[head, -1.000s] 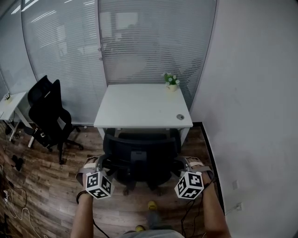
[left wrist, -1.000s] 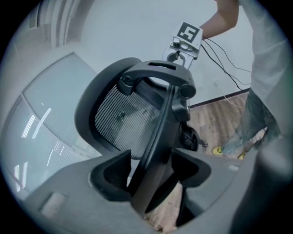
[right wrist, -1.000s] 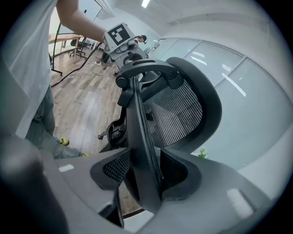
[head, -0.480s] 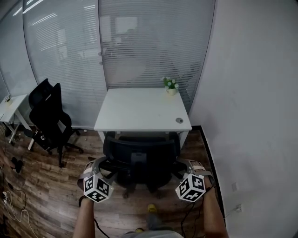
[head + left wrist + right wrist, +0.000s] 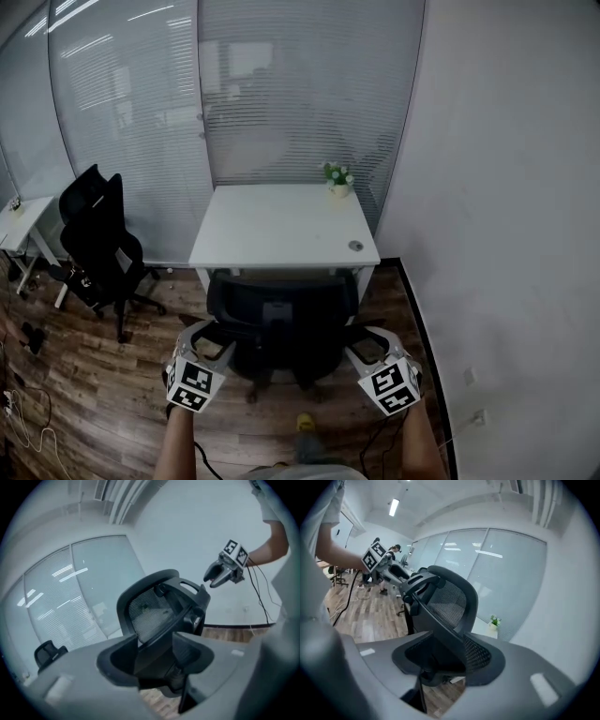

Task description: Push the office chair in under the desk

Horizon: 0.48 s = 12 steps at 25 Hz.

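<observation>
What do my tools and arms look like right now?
Left tool and right tool: grey, each bearing a white cube with black square markers and trailing a black cable. Short pale sleeves. The left tool's jaws have just been closing, nothing between them.

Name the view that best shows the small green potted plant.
Head view: the small green potted plant stands whole on the white desk. The right gripper view shows it tiny, far off; the left gripper view, not at all.
</observation>
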Each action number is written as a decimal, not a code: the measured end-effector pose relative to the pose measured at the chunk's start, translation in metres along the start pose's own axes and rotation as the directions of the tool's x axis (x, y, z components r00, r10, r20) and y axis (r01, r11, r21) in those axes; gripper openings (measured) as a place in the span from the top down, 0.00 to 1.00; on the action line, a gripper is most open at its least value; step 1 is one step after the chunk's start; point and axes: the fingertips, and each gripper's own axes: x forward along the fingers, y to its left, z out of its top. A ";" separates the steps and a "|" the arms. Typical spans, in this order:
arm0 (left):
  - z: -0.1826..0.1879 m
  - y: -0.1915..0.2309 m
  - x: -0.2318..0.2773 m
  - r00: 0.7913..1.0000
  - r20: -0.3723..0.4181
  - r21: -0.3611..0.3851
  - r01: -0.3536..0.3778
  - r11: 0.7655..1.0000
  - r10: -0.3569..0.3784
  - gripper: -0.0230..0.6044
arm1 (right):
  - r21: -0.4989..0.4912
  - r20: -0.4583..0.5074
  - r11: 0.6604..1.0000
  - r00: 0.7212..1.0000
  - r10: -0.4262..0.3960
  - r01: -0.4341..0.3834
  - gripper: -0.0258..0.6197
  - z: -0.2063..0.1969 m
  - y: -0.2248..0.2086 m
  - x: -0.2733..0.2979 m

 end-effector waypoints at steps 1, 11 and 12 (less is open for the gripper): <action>0.002 0.001 -0.005 1.000 0.015 -0.028 -0.017 0.999 0.017 0.61 | 0.038 0.015 0.999 1.000 -0.012 0.012 0.66 0.000 0.002 -0.004; 0.008 -0.001 -0.047 0.989 0.096 -0.232 -0.091 0.968 0.116 0.75 | 0.307 0.131 0.943 0.976 -0.173 0.126 0.75 0.014 0.010 -0.056; 0.007 -0.001 -0.052 0.988 0.102 -0.257 -0.089 0.962 0.118 0.75 | 0.322 0.137 0.937 0.973 -0.187 0.135 0.76 0.016 0.011 -0.061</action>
